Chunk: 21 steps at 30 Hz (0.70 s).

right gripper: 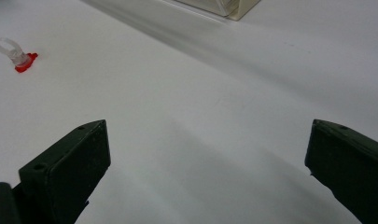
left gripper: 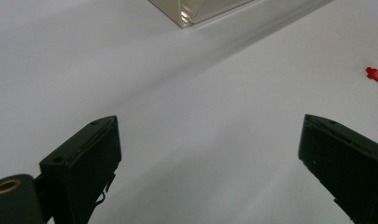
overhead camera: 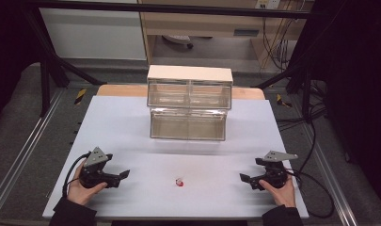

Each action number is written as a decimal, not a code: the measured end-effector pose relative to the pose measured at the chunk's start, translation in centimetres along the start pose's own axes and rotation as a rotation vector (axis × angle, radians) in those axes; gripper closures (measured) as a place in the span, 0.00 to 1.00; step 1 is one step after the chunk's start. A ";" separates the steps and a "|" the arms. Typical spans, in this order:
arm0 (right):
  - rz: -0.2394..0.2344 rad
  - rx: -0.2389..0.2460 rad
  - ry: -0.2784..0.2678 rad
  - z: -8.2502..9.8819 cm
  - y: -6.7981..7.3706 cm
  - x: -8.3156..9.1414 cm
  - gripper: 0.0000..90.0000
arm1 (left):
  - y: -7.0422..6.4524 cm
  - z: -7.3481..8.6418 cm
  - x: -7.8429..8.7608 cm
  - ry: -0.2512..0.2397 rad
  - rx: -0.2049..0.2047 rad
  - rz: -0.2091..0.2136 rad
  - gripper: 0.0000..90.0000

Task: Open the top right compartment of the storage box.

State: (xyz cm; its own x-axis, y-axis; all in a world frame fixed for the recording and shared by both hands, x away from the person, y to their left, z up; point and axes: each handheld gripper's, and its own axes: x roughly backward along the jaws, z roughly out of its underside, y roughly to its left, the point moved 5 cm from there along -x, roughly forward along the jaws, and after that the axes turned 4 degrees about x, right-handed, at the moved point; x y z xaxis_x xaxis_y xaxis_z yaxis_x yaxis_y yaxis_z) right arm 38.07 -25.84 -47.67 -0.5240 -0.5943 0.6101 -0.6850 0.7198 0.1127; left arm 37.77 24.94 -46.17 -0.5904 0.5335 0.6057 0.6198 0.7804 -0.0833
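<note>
We're hovering both tongs, left and right, wide and empty either side of the tiny ring, risking flicking it across the tabletop.

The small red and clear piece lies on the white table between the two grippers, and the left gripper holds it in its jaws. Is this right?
Not quite. The red and clear piece does lie on the table between the grippers, but the left gripper does not hold it: the left gripper view shows its jaws open with nothing between them, the piece lying apart.
</note>
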 end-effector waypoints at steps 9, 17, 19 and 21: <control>0.006 0.006 0.006 0.1 0.0 -0.1 0.01 | -0.6 -0.9 0.0 -0.008 0.001 -0.002 0.06; 0.008 0.006 0.014 0.1 0.0 -0.2 0.01 | -1.0 -1.7 -0.2 -0.012 0.010 -0.003 0.07; 0.009 0.007 0.014 0.1 0.0 -0.2 0.01 | -1.2 -2.0 -0.2 -0.013 0.008 0.000 0.07; 0.009 0.005 0.014 0.1 0.0 -0.2 0.01 | -1.4 -2.3 -0.2 -0.017 0.007 0.002 0.07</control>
State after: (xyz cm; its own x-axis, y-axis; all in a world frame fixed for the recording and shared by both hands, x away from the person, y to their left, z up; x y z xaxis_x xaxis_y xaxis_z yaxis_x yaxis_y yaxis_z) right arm 38.11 -25.76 -47.84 -0.5231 -0.5828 0.6219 -0.6830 0.7231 0.1031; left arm 38.25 22.93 -44.35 -0.5977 0.5405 0.5922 0.6172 0.7816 -0.0904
